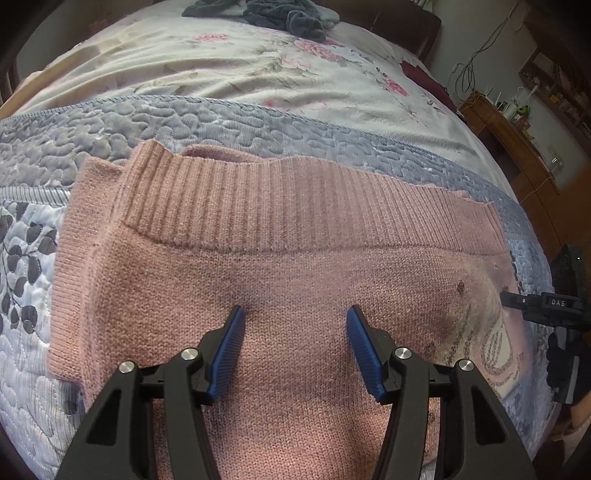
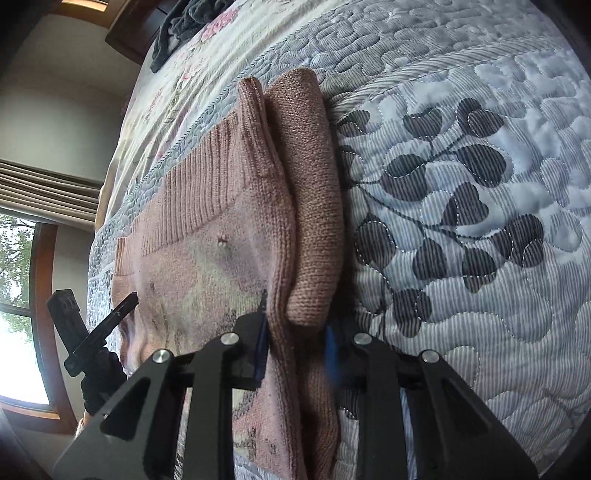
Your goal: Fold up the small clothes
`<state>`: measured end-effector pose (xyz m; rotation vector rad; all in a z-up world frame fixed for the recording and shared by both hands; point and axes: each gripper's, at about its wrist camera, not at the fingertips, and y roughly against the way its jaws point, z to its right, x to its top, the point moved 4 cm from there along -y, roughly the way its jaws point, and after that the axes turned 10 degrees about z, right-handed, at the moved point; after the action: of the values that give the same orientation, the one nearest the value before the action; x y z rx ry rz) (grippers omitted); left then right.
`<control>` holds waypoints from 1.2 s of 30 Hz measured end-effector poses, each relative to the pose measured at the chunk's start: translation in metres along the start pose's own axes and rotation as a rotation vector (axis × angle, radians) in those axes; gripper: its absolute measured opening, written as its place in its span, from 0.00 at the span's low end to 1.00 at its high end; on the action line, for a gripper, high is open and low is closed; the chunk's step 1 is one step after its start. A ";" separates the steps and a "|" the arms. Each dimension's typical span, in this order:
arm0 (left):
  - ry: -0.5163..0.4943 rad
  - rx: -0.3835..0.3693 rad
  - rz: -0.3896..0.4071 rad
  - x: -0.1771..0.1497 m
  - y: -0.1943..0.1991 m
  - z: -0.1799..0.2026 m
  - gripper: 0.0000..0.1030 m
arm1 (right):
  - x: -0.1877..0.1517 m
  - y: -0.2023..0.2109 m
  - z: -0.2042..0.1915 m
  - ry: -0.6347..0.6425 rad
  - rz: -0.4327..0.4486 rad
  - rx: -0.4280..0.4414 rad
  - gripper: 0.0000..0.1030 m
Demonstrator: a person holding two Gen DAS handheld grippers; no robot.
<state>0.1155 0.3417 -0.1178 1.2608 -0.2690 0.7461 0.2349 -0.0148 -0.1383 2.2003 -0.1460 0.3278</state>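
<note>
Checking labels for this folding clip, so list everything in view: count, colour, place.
pink sweater: one, pink with ribbed hem, flat on the quilt, one side folded over
quilt: one, grey-blue with dark leaf print, under the sweater
floral blanket: one, white with pink flowers, beyond the quilt
dark clothes: one heap, grey-blue, far end of the bed
wooden cabinet: one, brown, beside the bed
window: one, brown frame, on the wall beside the bed
left claw: one, black with blue pads, open over the sweater's middle
right claw: one, black, appears closed on the sweater's folded edge
</note>
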 end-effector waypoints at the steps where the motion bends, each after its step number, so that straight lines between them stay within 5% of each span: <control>1: -0.001 0.000 0.001 0.000 0.000 0.000 0.56 | 0.000 -0.001 -0.001 -0.003 0.000 0.000 0.23; 7: 0.022 -0.033 0.000 0.002 0.009 0.001 0.56 | 0.003 0.013 -0.010 -0.018 0.022 0.032 0.21; 15: 0.048 -0.105 0.027 0.003 0.036 -0.004 0.56 | 0.006 0.033 -0.108 0.154 0.032 0.095 0.20; 21: 0.074 -0.135 0.048 0.008 0.049 -0.014 0.56 | -0.012 0.002 -0.181 0.316 -0.033 0.099 0.20; 27: 0.165 -0.181 0.059 0.011 0.052 -0.029 0.56 | -0.040 -0.046 -0.212 0.446 -0.120 0.023 0.20; 36: 0.238 -0.251 0.045 0.010 0.042 -0.025 0.56 | -0.054 -0.070 -0.219 0.365 -0.229 0.102 0.43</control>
<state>0.0907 0.3729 -0.0876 0.9223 -0.1903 0.8643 0.1585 0.2009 -0.0812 2.1891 0.3265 0.6100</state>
